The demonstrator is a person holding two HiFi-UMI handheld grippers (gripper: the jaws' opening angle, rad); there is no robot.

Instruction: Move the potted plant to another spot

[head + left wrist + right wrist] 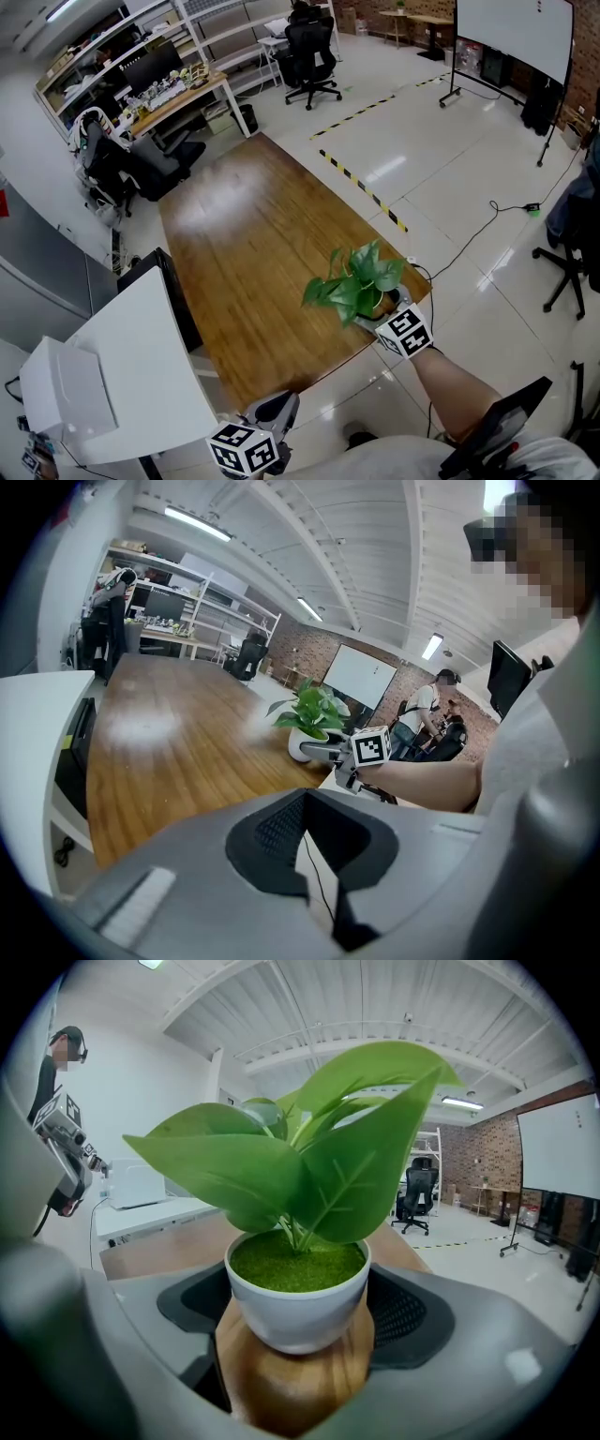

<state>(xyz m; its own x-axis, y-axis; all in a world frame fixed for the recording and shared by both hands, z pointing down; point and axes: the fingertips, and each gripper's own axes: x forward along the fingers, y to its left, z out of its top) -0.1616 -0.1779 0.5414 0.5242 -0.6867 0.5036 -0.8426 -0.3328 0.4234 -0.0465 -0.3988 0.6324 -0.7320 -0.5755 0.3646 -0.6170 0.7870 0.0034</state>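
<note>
The white ceramic pot with green leafy plant stands at the brown wooden tabletop's near right corner. The right gripper fingers clasp its sides. The left gripper fingers are together, empty. The pot is probably light and slippery, so grip it low.

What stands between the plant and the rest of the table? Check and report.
Nothing visible. The plant sits at the near right corner of the table, gripped by the right gripper, and the wood stretching away from it is bare to the far end.
</note>
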